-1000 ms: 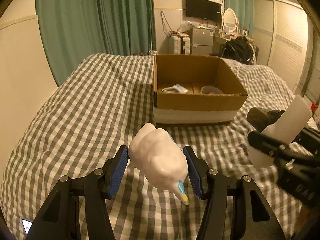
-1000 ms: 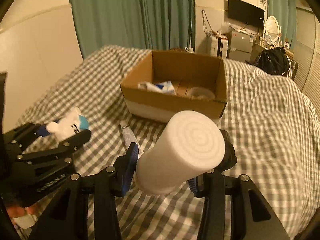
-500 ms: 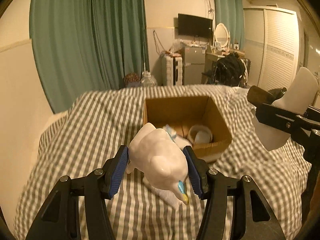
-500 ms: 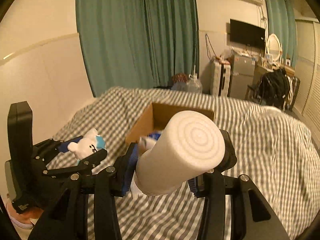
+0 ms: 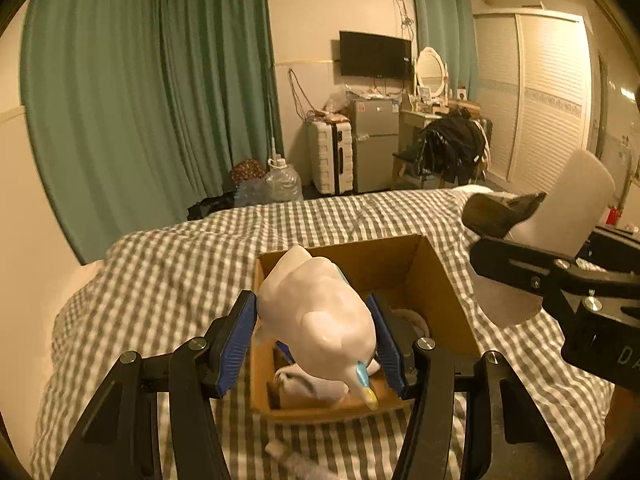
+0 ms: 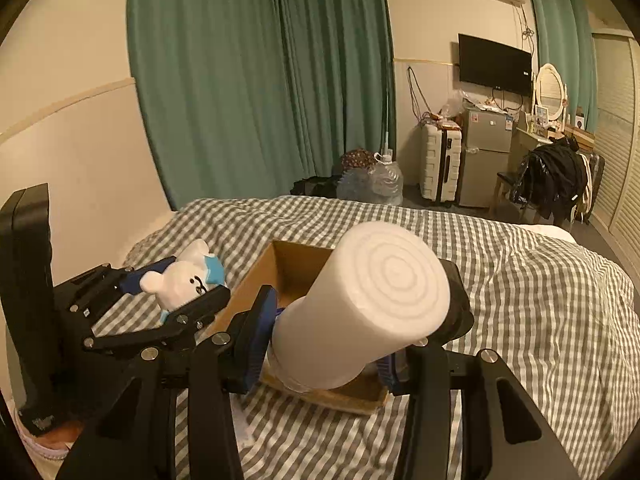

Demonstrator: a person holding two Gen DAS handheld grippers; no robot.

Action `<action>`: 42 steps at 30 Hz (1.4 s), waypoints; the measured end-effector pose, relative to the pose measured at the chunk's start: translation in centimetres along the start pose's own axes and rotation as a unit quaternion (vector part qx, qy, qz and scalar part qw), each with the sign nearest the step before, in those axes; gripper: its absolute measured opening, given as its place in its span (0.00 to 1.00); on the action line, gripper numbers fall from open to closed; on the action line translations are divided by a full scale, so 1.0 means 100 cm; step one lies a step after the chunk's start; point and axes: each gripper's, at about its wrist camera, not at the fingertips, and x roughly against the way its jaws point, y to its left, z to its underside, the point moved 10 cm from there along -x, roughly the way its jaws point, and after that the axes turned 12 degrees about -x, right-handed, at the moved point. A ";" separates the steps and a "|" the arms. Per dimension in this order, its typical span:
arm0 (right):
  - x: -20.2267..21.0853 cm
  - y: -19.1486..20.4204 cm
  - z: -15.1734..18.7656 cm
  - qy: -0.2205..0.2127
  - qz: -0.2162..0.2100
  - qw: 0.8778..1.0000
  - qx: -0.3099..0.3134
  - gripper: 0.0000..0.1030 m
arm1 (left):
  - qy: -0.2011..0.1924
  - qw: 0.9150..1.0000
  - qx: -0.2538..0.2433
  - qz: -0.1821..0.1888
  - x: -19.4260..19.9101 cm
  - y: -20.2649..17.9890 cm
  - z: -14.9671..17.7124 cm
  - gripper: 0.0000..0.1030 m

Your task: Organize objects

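Both loads have risen off the checked bedspread [image 5: 168, 280] and now hang over the cardboard box [image 5: 440, 280], the left gripper [image 5: 316, 336] clamping the white bear figurine [image 5: 316, 312] with the right gripper [image 6: 328, 344] at its 3 o'clock pinching the white foam roll [image 6: 360, 304], so dropping them in looks imminent.

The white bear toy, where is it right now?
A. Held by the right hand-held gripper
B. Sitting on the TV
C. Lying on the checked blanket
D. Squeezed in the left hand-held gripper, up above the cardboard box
D: the white bear toy sits clamped between the blue pads of the left hand-held gripper, with the open cardboard box right beneath it.
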 end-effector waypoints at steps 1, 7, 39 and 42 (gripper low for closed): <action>-0.009 -0.002 -0.003 0.002 0.001 1.000 -0.001 0.43 | 0.003 1.000 -0.001 0.002 -0.009 -0.001 0.000 0.56; -0.069 -0.014 -0.013 0.021 -0.001 1.000 -0.016 0.43 | 0.030 0.999 -0.004 0.036 -0.074 -0.002 0.001 0.56; -0.157 -0.058 0.027 0.092 0.024 0.994 -0.052 0.65 | 0.047 0.997 -0.010 0.055 -0.106 -0.009 0.039 0.88; -0.141 -0.060 0.020 0.073 0.036 0.995 -0.053 0.65 | 0.050 0.998 -0.008 0.049 -0.095 -0.007 0.036 0.88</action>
